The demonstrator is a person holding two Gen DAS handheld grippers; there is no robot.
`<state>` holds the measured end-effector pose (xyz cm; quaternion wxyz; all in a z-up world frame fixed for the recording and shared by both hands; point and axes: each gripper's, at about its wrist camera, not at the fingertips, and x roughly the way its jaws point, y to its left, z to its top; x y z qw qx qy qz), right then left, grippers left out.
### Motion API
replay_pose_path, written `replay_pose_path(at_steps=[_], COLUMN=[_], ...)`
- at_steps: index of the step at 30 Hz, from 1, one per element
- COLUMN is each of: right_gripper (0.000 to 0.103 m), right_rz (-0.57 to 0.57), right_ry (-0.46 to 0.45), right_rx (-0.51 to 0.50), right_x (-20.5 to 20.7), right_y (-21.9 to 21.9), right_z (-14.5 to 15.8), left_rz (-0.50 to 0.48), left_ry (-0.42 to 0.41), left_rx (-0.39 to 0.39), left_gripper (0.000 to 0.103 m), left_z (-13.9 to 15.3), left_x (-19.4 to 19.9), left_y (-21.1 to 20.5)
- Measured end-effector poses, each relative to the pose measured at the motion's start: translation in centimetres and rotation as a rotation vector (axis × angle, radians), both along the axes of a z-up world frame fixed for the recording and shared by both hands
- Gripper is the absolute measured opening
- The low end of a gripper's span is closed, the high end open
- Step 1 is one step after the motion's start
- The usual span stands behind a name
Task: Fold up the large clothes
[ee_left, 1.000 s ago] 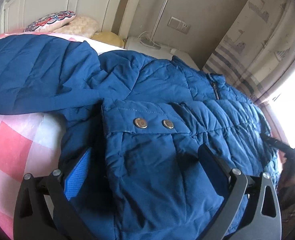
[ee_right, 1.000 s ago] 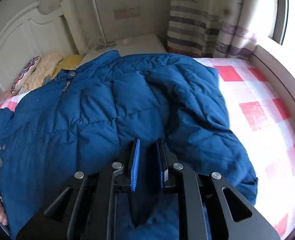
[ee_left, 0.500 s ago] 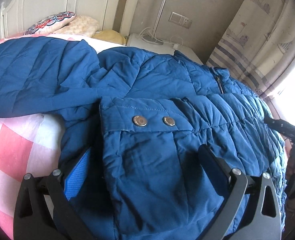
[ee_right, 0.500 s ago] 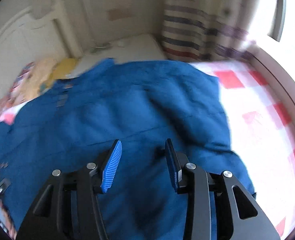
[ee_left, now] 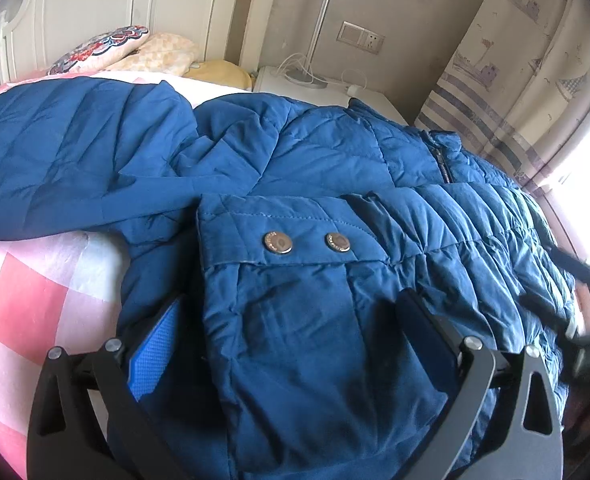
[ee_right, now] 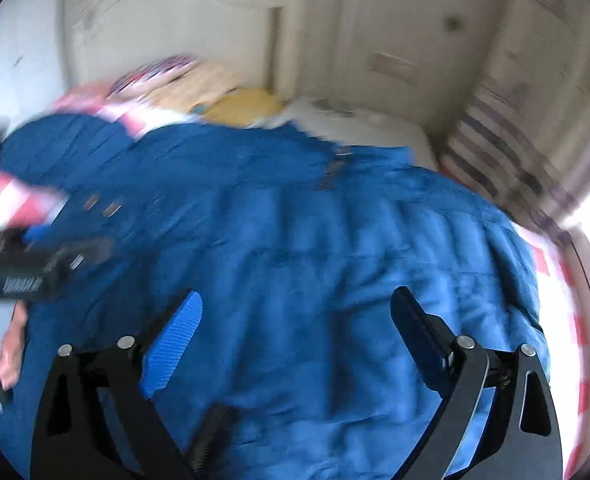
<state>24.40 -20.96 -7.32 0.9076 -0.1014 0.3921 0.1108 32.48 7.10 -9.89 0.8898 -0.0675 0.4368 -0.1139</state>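
The blue padded jacket (ee_left: 319, 152) lay spread across the bed (ee_left: 35, 292), covering most of the pink checked sheet, its collar toward the headboard (ee_left: 95, 4) and pillows (ee_left: 107, 48). One sleeve cuff (ee_left: 287, 240), with two metal snaps, was folded over the jacket's body. The left tool (ee_left: 291, 320) stood wide open, its fingers on either side of that sleeve without clamping it. The right tool (ee_right: 295, 316), in a motion-blurred view, was also wide open above the jacket (ee_right: 295, 240), gripping nothing. A white nightstand (ee_left: 335, 88) and striped curtain (ee_left: 507, 92) stood beyond the bed.
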Motion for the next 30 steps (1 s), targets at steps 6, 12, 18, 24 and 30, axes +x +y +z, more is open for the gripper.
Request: replay_pose_path(at_steps=[6, 12, 18, 24, 30], right_gripper=[0.093, 0.094, 0.098, 0.099, 0.099], right_rz=[-0.015, -0.142, -0.189, -0.18, -0.178], right_ry=[0.099, 0.031, 0.086, 0.08, 0.079], right_rx=[0.015, 0.02, 0.117, 0.154, 0.163], right_x=[-0.3, -2.0, -1.3, -1.2, -1.6], right_y=[0.3, -2.8, -5.3, -5.8, -6.1], right_z=[-1.7, -0.9, -3.4, -3.7, -3.6], left_rz=[-0.001, 0.005, 0.118, 0.47, 0.762], left_ry=[-0.001, -0.026, -0.088, -0.119, -0.151], left_rx=[-0.016, -0.079, -0.238, -0.398, -0.477], left_gripper=[0.101, 0.101, 0.101, 0.101, 0.1], left_z=[0.0, 0.3, 1.4, 3.8, 4.0], left_x=[0.0, -0.3, -1.7, -3.0, -3.9], left_y=[0.1, 1.2, 5.1, 16.6, 30.1])
